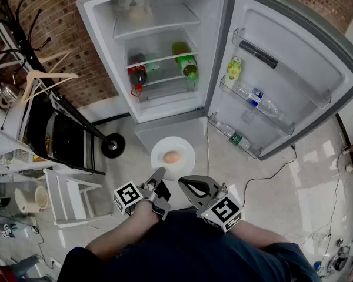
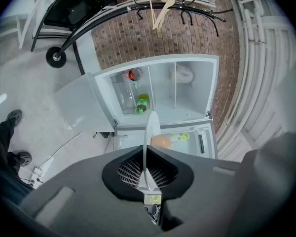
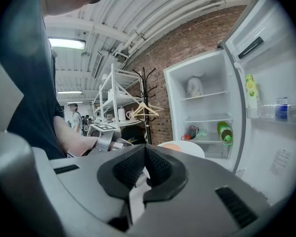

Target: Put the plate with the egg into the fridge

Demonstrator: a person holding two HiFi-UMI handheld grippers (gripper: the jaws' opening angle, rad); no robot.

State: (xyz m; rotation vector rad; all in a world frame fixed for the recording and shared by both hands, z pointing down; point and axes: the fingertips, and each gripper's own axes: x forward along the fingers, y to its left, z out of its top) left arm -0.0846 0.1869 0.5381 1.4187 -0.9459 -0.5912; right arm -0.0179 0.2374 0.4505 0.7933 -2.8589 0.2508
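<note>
The plate (image 1: 172,157) with the egg (image 1: 171,157) hangs over the floor at the centre of the head view, just below the open fridge (image 1: 215,57) that fills the upper middle of the frame. The left claw (image 1: 160,174) pinches the plate by its lower-left rim. In the left gripper view the plate (image 2: 151,127) runs edge-on straight out from the pressed pads of that claw (image 2: 147,174), and the egg (image 2: 161,142) sits just right of the line. So the plate reaches from the claw toward the fridge, and the coming move looks like a plain push along the claw's own axis, up the head-view frame and onto a shelf.

The right claw (image 1: 188,187) is pressed together on nothing, just right of the left one and below the plate's rim. Its own view shows the jaws of the right claw (image 3: 145,154) meeting, with the plate (image 3: 187,148) beyond them.

A red-capped bottle (image 1: 137,75) and a green bottle (image 1: 186,63) lie on the middle shelves, while the upper shelf (image 1: 159,25) looks roomier. The door (image 1: 294,87) stands wide at the right of the frame, well clear of the path
</note>
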